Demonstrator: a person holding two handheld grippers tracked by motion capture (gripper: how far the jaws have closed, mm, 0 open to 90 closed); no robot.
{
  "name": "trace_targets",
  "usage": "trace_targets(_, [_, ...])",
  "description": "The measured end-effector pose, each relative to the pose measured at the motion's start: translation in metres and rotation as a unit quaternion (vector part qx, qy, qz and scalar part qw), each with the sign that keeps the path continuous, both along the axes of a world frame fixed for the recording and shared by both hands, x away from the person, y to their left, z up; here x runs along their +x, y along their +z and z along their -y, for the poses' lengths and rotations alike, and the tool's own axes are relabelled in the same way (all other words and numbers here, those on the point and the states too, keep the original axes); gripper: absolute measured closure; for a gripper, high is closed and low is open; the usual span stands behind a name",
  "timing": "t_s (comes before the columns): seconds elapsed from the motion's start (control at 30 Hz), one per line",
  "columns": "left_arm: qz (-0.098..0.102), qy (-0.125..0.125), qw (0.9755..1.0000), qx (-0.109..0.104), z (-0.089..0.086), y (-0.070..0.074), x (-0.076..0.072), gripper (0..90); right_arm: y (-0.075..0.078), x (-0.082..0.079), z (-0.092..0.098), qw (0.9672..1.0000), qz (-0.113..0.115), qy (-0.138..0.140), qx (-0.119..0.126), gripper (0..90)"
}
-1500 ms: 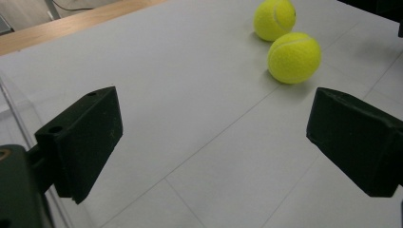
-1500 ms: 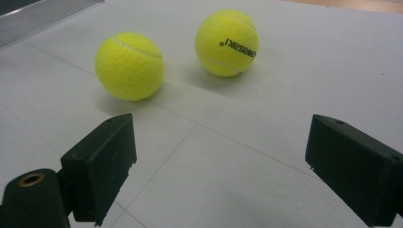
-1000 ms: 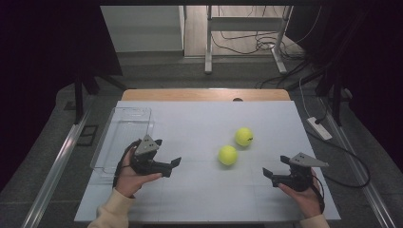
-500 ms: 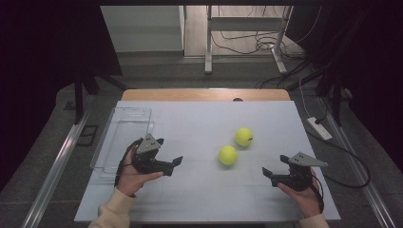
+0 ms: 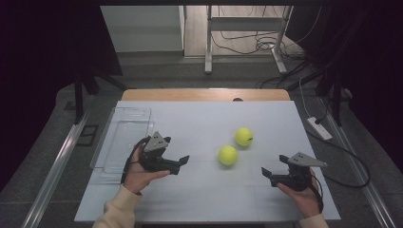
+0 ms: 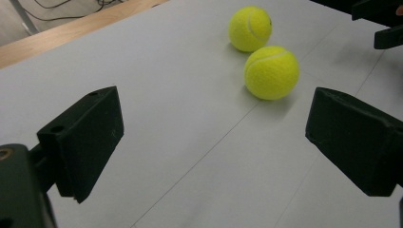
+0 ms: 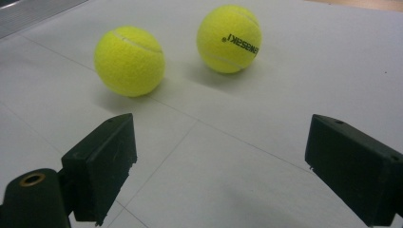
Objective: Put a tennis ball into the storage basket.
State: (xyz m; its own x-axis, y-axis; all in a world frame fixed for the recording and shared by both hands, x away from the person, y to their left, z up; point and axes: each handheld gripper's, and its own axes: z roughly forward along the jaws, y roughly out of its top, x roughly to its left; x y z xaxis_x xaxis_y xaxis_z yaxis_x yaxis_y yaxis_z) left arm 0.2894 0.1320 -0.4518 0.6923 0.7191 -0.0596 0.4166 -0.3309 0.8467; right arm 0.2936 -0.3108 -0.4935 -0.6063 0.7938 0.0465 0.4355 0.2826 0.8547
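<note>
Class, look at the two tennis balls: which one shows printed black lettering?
The farther tennis ball, lying nearer the table's far edge in the high view. In the right gripper view black lettering shows on it; the nearer tennis ball shows just its seam.

In the right gripper view, the farther tennis ball (image 7: 229,39) carries one line of black capital letters, printed upside down as seen there. It looks like "KESSAKI", though the first and last letters are unsure. The nearer tennis ball (image 7: 129,61) shows only its white seam, without any lettering.
</note>
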Motion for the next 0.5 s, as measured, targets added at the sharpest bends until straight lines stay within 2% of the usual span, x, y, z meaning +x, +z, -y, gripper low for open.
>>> trace_targets(0.17, [0.001, -0.004, 1.0000, -0.004, 0.003, 0.002, 0.002, 6.5, 0.000, 0.000, 0.000, 1.0000, -0.001, 0.000, 0.000, 10.2])
trace_targets(0.5, [-0.003, -0.017, 0.9998, 0.004, 0.016, 0.000, 0.006, 6.4, -0.001, 0.000, -0.001, 1.0000, -0.001, 0.000, 0.000, 10.3])
